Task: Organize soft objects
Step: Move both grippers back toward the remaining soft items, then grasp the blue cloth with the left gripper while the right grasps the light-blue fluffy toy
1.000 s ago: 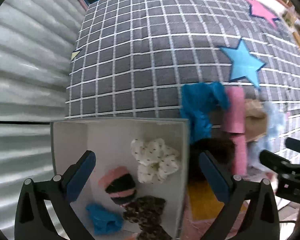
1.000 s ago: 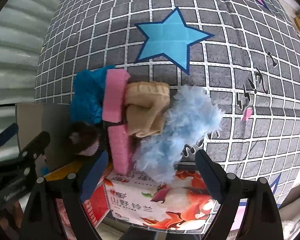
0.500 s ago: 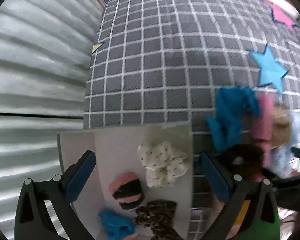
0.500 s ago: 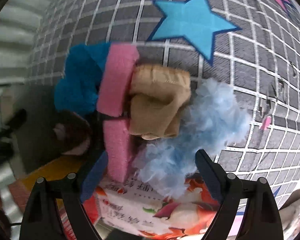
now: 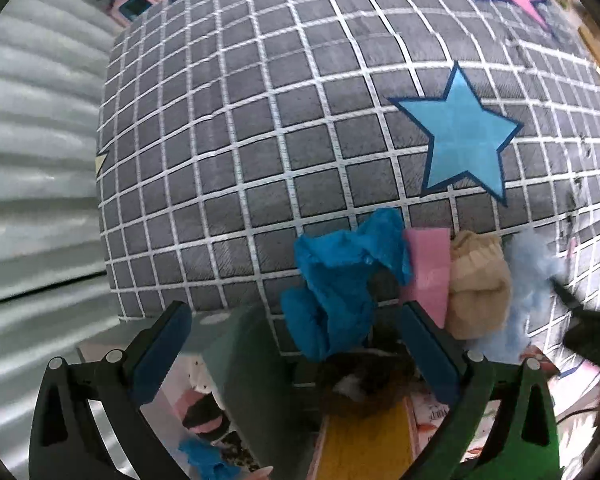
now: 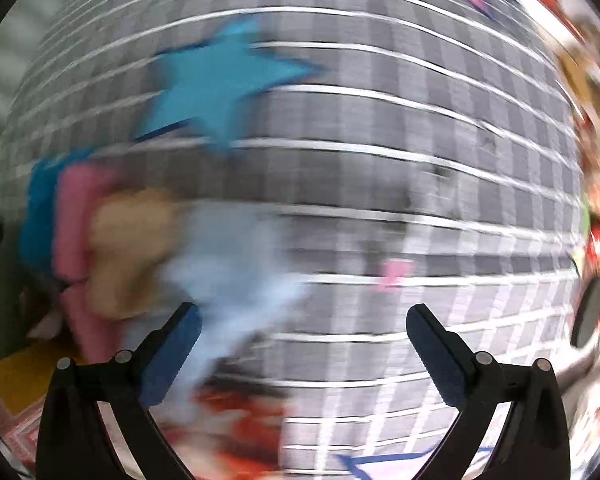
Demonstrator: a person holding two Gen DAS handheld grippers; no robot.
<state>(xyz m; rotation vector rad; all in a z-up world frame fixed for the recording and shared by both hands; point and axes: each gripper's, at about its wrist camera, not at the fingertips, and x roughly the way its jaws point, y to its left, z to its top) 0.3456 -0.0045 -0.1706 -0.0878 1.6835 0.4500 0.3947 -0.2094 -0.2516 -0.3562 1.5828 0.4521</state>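
Pile of soft stuff [image 5: 400, 280] sitting at the near edge of the checked grey bedspread [image 5: 260, 140], just below the blue star print [image 5: 464, 140]: crumpled blue cloth [image 5: 340, 280], pink sponge-like strip [image 5: 428, 268], tan fabric bundle [image 5: 476, 284], pale blue fluffy piece [image 5: 536, 268], plus a dark brown furry thing [image 5: 364, 392] low down by the edge. All bunched together and touching, none in either tool's grip.

Box [image 5: 236, 356] down at the left, wall partly blocking the inside. Inside so far: a pink-and-black piece [image 5: 204, 420], a small blue one [image 5: 204, 460], something white with dots, something dark and speckled. So looks maybe half done, with the whole pile left to move over.

Left gripper [image 5: 296, 354] spread wide, nothing between the pads, hanging over the gap between box and blue cloth. Right gripper [image 6: 304, 352] also wide apart and empty, very blurry view, pointing down at bedspread just right of the fluffy piece. Hard to say which item gets picked next, probably the blue cloth or the brown thing for the left.
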